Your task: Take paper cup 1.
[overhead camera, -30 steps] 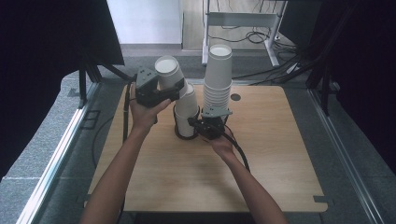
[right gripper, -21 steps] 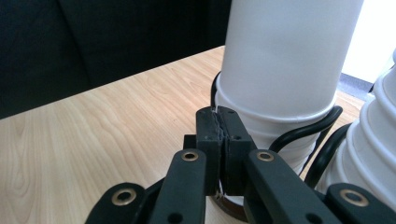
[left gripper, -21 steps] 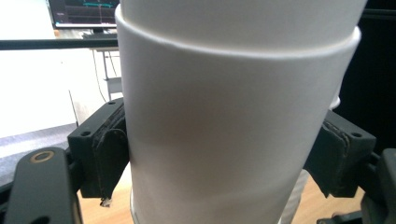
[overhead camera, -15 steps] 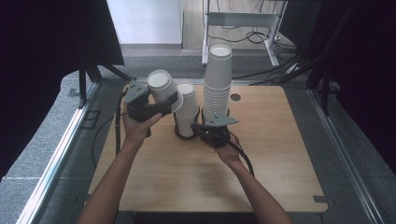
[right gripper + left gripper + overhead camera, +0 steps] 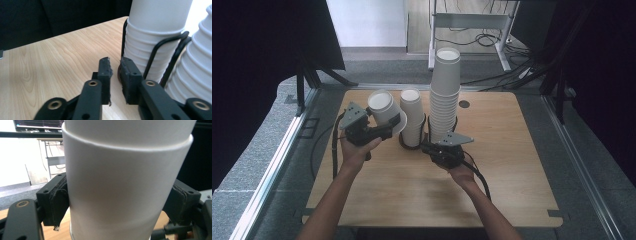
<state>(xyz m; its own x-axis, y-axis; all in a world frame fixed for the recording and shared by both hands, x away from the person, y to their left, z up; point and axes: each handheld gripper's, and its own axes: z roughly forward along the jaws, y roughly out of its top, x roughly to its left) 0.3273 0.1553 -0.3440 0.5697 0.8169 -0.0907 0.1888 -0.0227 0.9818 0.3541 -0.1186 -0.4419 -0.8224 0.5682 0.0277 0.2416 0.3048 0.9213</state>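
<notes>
On a wooden table (image 5: 512, 170), seen from the high view, a person works with a gripper in each hand. The left gripper (image 5: 384, 131) holds a white paper cup (image 5: 384, 107) above the table's left half; the cup tilts, its open mouth facing up and toward the camera. From the left gripper view, the cup (image 5: 125, 182) is clamped between the two black jaws, with a pad (image 5: 58, 206) pressing on each side of its wall.

Just right of that cup stands a short stack of cups (image 5: 413, 117), and right of it a tall stack (image 5: 445, 95). Both stacks sit upright in black wire holders (image 5: 409, 145) near the table's middle. The held cup is just beside the short stack's top; contact cannot be told.

The right gripper (image 5: 428, 148) lies low over the table, just in front of the tall stack's base, and points left toward the holders. From the right gripper view, its jaws stand a narrow gap apart, having just been opening, with nothing between them. Their tips (image 5: 115, 67) are close to the base of the short stack (image 5: 150, 42) and a wire loop (image 5: 162, 50) around it. The tall stack (image 5: 195, 65) shows ribbed at the right edge.
</notes>
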